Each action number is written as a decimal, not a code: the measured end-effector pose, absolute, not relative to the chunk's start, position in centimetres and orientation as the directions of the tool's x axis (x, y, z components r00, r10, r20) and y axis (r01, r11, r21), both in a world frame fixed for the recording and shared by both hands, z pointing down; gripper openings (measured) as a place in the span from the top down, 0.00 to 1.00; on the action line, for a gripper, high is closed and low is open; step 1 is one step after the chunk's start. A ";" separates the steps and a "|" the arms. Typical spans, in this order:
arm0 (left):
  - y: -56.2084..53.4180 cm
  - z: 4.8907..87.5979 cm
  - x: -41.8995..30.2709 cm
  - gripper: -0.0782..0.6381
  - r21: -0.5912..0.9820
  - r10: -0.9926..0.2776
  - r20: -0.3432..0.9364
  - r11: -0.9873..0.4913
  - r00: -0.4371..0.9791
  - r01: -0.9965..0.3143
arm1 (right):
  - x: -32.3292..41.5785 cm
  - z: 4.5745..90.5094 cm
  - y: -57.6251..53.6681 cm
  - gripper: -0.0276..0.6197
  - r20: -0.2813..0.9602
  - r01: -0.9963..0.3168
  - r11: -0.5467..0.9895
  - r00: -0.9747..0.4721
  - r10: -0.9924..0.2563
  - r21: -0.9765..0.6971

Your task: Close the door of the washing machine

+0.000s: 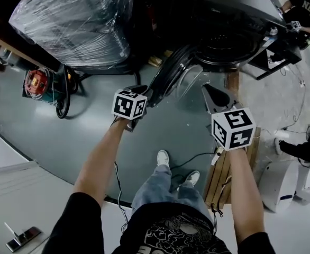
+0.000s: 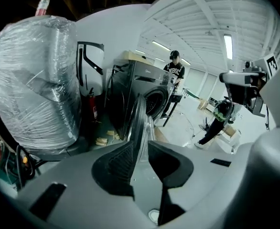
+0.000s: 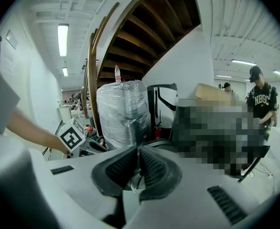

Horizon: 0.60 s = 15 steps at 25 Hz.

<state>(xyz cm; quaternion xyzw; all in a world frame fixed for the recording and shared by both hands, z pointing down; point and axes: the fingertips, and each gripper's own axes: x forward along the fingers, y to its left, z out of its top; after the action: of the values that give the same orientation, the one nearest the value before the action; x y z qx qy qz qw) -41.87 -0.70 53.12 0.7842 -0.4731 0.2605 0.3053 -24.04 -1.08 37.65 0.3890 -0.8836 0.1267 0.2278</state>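
Grey floor (image 1: 91, 136) bears washing machine (image 1: 234, 30), plastic-wrapped bundle (image 1: 75, 20), wooden boards (image 1: 218, 179).

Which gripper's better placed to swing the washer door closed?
Left. The left gripper has its fingers astride the edge of the open washing machine door, so it can likely grip or push the door shut from there. The right gripper is shut, holds nothing, and sits off beside the door.

I see a plastic-wrapped bundle (image 1: 73, 23) at upper left with a bottle (image 2: 43, 3) standing on top, a red fire extinguisher (image 2: 93, 109) just beside it, and a red machine (image 1: 37, 82) on the floor nearby.
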 end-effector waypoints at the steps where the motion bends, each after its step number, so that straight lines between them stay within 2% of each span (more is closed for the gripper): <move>1: -1.2 53.6 -41.8 0.74 0.239 -0.573 0.700 -0.375 0.427 -0.896 | -23.9 38.0 -1.2 0.92 0.508 -0.751 0.659 -0.585 -0.632 -0.045; 15: -7.3 55.5 -39.8 0.70 0.248 -0.527 0.693 -0.467 0.492 -0.849 | -21.0 41.8 -1.5 0.92 0.590 -0.812 0.583 -0.486 -0.645 -0.030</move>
<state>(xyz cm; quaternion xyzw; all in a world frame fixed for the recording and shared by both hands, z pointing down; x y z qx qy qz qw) -39.76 -7.31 55.49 0.8118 -0.4237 0.2727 0.2951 -20.97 -1.45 41.83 0.4297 -0.8479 0.1545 0.2694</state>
